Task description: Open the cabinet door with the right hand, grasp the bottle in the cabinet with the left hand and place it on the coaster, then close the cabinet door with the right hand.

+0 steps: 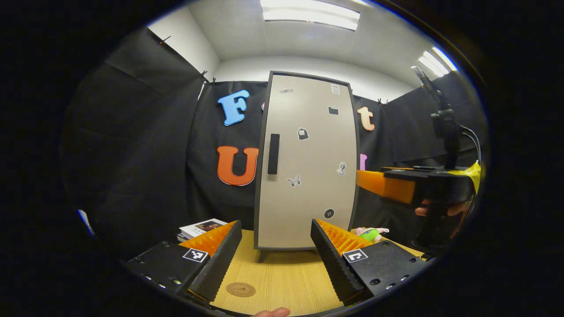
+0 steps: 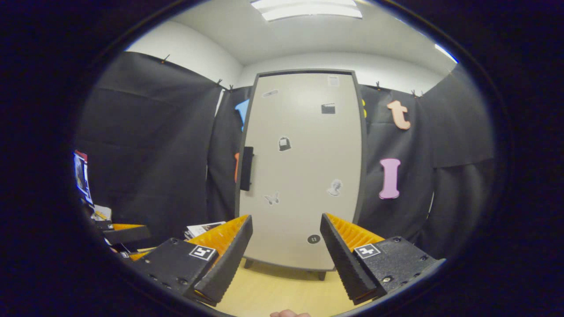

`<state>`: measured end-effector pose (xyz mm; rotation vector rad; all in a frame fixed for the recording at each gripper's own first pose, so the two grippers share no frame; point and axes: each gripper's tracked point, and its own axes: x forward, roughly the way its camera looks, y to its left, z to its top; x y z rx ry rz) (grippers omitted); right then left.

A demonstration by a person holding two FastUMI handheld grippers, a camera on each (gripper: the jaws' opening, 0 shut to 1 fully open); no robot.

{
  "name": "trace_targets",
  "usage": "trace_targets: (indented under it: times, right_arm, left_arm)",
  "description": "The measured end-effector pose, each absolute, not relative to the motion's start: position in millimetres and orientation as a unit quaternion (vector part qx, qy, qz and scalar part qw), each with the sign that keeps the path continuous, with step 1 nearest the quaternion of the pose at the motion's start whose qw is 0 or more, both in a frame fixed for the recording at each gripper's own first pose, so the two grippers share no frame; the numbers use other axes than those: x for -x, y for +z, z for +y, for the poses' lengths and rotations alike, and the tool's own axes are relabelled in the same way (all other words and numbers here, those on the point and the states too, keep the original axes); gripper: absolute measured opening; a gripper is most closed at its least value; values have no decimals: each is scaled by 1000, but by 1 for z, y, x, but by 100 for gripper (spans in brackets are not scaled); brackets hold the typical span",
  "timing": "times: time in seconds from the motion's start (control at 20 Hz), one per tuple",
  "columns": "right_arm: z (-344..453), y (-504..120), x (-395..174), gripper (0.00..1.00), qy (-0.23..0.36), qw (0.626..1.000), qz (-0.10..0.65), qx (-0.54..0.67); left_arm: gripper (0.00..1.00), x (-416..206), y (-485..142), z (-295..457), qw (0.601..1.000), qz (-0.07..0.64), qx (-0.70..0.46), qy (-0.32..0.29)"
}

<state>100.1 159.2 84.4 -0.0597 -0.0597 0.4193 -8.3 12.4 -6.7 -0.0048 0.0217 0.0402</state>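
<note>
A tall beige cabinet [image 1: 308, 167] with a dark frame stands shut at the back of the wooden table, stickers on its door. Its black handle [image 1: 273, 153] runs along the door's left side. The round brown coaster [image 1: 240, 289] lies on the table between my left gripper's fingers. My left gripper [image 1: 275, 251] is open and holds nothing, some way in front of the cabinet. My right gripper [image 2: 285, 251] is open too, facing the cabinet door [image 2: 304, 171] with the handle [image 2: 246, 168] up to its left. In the left gripper view the right gripper [image 1: 387, 185] hangs beside the cabinet's right side.
A stack of booklets [image 1: 200, 229] lies left of the cabinet. A green and pink plush toy [image 1: 371, 234] sits at the cabinet's right foot. The wooden table [image 1: 282, 277] stretches in front of the cabinet. The other gripper [image 2: 119, 235] appears low at the left in the right gripper view.
</note>
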Motion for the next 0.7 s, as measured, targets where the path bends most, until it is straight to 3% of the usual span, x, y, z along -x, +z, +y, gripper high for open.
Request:
trace_targets:
  times: [0.2,0.25,0.7]
  right_arm:
    - [221,91,-127,96,259,966,-8,16]
    - [232,96,-137,99,263,965,-8,16]
    - [312,113,-249,95,248,968,6,43]
  left_arm:
    - [95,11,-7,25,999,10,-7,38]
    - [95,11,-9,27,999,12,-7,41]
    - [95,14,-7,39,999,12,0,51]
